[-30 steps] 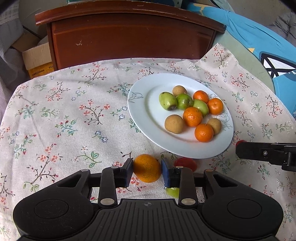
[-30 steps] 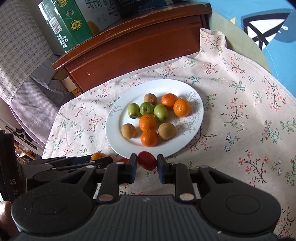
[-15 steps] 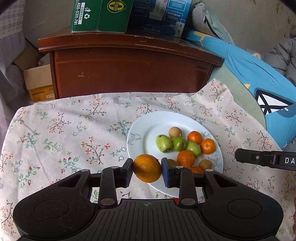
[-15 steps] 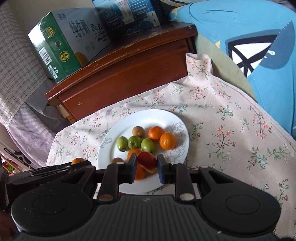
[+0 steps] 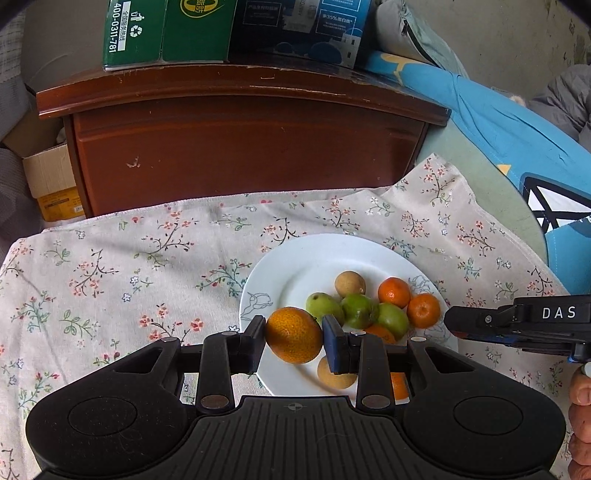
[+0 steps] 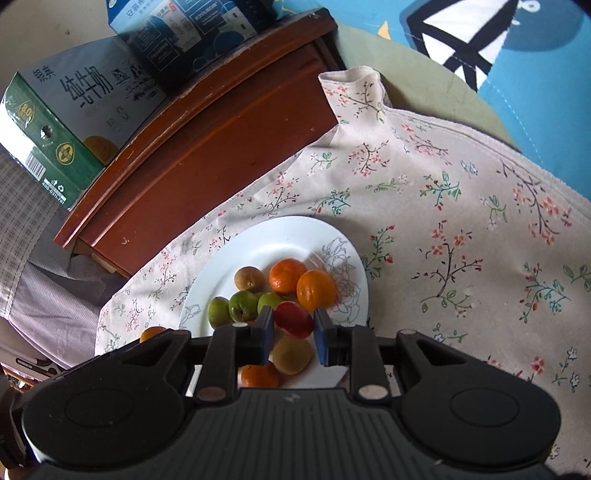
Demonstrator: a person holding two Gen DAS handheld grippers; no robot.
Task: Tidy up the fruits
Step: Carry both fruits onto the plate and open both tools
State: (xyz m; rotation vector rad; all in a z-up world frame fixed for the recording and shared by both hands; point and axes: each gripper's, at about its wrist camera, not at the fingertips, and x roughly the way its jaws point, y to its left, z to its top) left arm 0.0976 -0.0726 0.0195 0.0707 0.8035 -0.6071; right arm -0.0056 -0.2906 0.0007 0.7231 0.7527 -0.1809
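Note:
My left gripper [image 5: 293,338] is shut on an orange [image 5: 293,335] and holds it above the near left part of the white plate [image 5: 295,269]. My right gripper [image 6: 293,330] is shut on a small red fruit [image 6: 293,320] and holds it above the plate [image 6: 280,240]. On the plate lie several tangerines [image 5: 394,292], green fruits [image 5: 357,310] and brown fruits [image 5: 349,283]. The right gripper also shows at the right edge of the left wrist view [image 5: 517,321]. The orange peeks out at the left in the right wrist view [image 6: 152,333].
The plate sits on a floral tablecloth [image 5: 129,266]. A dark wooden cabinet [image 5: 240,144] stands behind the table with a green carton [image 5: 166,29] and a blue carton [image 5: 299,26] on top. Blue bedding [image 5: 498,125] lies at the right. A cardboard box [image 5: 48,177] sits at the left.
Both grippers have lifted their fruit off the cloth and moved forward over the plate. The orange and the red fruit stay clamped.

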